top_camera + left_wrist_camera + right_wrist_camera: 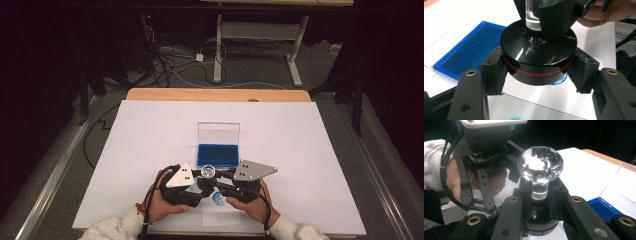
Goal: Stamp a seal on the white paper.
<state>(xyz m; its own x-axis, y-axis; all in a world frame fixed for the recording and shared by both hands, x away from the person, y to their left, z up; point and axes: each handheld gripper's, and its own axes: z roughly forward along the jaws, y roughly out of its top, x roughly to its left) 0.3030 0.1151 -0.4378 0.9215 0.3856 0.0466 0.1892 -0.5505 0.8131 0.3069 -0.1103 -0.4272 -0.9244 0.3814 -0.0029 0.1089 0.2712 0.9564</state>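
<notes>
Stamp [537, 60] stands upright betw. both grippers: left fingers [495, 72] pinch its black base, right fingers [524, 197] pinch its clear stem; ink pad [218, 155] just beyond.

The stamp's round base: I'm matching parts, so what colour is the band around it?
Red, a thin band around the glossy black stamp base; the left gripper view shows it best.
</notes>
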